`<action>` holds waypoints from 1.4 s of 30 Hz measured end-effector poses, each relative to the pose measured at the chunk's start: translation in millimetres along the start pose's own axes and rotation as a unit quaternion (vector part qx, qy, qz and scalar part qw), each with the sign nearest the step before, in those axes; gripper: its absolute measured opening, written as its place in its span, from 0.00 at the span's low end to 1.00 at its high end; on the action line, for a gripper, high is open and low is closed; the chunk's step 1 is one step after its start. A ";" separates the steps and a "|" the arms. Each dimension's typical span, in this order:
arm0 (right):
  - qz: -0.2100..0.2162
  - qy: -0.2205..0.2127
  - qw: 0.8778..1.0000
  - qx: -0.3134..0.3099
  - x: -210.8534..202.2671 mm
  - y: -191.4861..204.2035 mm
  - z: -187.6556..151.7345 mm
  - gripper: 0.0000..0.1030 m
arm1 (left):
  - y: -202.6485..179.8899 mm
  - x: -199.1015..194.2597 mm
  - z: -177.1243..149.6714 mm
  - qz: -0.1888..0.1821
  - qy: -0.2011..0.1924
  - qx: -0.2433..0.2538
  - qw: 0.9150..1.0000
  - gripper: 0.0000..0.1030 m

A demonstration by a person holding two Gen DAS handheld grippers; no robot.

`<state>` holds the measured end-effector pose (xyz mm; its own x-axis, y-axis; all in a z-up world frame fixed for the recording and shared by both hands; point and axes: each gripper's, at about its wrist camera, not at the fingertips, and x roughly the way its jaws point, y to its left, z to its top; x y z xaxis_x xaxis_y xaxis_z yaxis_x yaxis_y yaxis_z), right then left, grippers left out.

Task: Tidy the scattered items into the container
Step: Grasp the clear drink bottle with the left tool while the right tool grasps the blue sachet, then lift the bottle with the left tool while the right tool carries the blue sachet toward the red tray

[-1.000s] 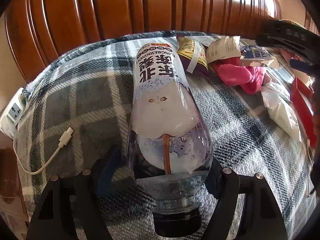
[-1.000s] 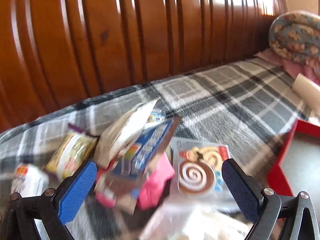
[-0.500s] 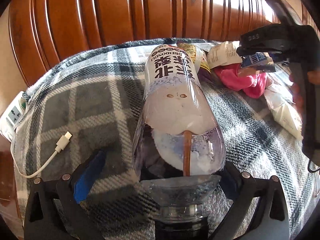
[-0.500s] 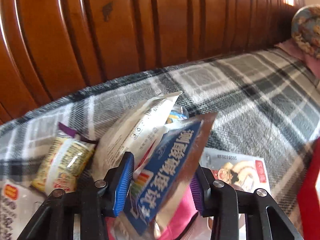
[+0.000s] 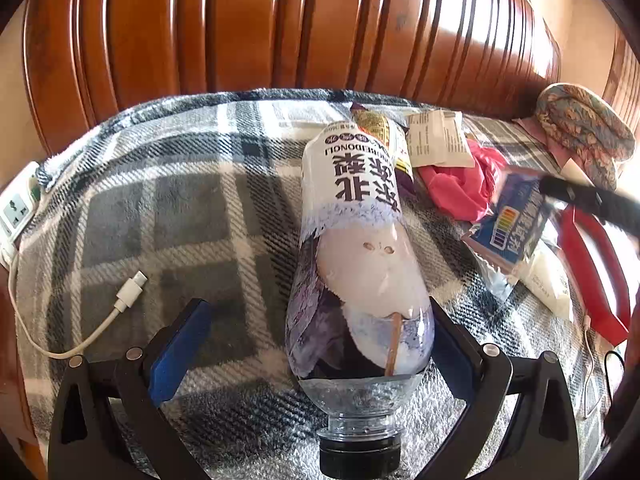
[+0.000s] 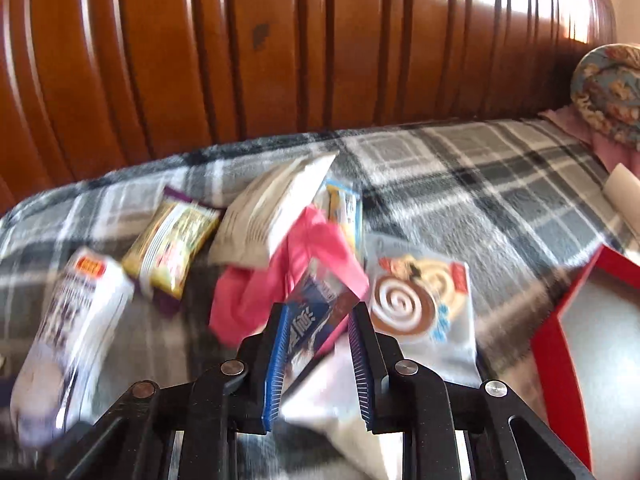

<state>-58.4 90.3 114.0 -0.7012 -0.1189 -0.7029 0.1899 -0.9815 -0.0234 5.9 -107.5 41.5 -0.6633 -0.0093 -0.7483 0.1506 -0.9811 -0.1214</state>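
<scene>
"北冰梨" on bottle [image 5: 356, 256] label

**Blur, crops and covered corners**

The right wrist view is smeared: the bottle [image 6: 68, 332] and blue packet [image 6: 316, 320] carry unreadable print. The red container [image 6: 560, 344] runs off the right edge in both views. In the left wrist view, the bottle hides most of the yellow snack pack [image 5: 380, 128], and the power strip [image 5: 16, 208] is cropped.

Black plastic left gripper [image 5: 312, 344] at lower frame, blue ribbed pads, silver screws, matching black right gripper [image 6: 318, 360]
</scene>
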 end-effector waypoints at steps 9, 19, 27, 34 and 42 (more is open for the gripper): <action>0.021 0.025 0.999 0.026 18.7 -2.6 -35.2 0.26 | -41.0 1.3 17.2 0.063 -0.052 0.106 0.991 1.00; 0.115 0.068 0.981 0.140 43.8 -17.1 -23.5 0.33 | -36.1 43.5 33.4 -0.009 0.018 0.015 1.000 0.87; 0.163 0.079 0.948 0.261 74.5 -34.6 -30.5 0.34 | -32.6 42.9 33.4 -0.013 0.010 0.025 1.000 0.87; 0.105 0.070 0.969 0.213 71.5 -17.8 -22.9 0.32 | -22.3 41.0 27.7 -0.027 -0.002 0.004 1.000 0.83; -0.019 0.073 0.997 0.008 12.4 11.8 -37.4 0.32 | -31.4 39.5 24.4 -0.014 0.011 0.050 0.999 0.87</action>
<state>-39.2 82.9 78.4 -0.6004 -0.0593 -0.7975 0.1523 -0.9875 -0.0412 -43.0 -81.8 31.6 -0.6492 0.0215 -0.7603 0.0570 -0.9954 -0.0767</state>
